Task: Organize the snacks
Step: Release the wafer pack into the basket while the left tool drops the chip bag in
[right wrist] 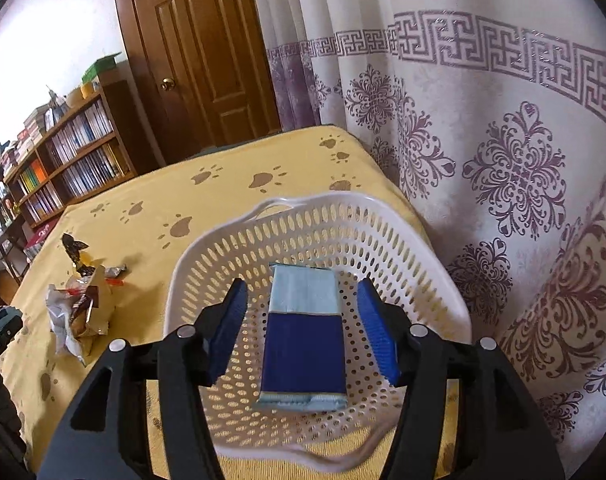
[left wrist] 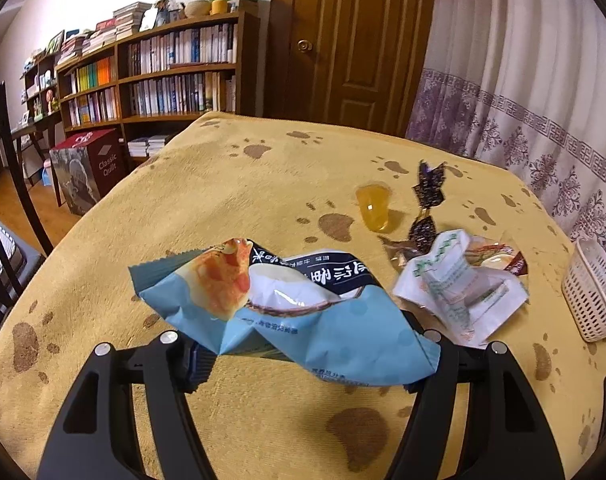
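Lying flat on the bottom of the white basket point(right wrist: 207, 280) is a blue snack bar point(right wrist: 305, 340), with a pale blue band at each end. The right gripper point(right wrist: 303, 332) hangs above it with both blue pads point(right wrist: 377, 336) apart from the wrapper, so it has let go. The left gripper point(left wrist: 311, 356) is clenched on a light blue snack bag point(left wrist: 295, 320), which is lifted over the yellow paw-print cloth point(left wrist: 223, 200). Just beside the bag lies a crumpled white wrapper point(left wrist: 459, 292), and behind it a dark twisted candy point(left wrist: 427, 208) and an orange jelly cup point(left wrist: 373, 208). The basket stands at the cloth's right edge, near the curtain point(right wrist: 503, 160).
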{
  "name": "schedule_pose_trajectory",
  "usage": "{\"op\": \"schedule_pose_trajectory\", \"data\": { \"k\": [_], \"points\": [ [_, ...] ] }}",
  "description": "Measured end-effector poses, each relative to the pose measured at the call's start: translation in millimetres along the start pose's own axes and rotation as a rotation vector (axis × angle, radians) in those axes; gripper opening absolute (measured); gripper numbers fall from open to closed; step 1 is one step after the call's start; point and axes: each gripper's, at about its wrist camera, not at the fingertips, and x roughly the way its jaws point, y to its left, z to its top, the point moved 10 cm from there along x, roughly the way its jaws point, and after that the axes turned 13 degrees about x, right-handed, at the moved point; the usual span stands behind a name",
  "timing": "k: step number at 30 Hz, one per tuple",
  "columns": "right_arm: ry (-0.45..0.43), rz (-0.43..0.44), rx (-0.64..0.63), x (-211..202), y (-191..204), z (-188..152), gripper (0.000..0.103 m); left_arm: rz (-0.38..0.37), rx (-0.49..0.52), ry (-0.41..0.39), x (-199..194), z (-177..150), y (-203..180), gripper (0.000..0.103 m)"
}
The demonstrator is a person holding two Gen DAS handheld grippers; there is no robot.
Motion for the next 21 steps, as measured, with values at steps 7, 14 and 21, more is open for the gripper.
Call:
{"op": "schedule_pose_trajectory", "data": {
  "k": [7,14,21],
  "points": [
    [-0.068,0.028,0.016,-31,-6,-4,0.059,-0.033,0.059,-0.037,-16,21,-32,0.068],
    [-0.14,0.045,0.015,-59,-9,-12,0.059,-0.106,0.151,-0.069,-24,50,-91,0.068],
    [-0.179,0.054,0.001,-70,-9,-22,0.059,-0.222,0.283,-0.101,-26,80,-183,0.068]
  ]
}}
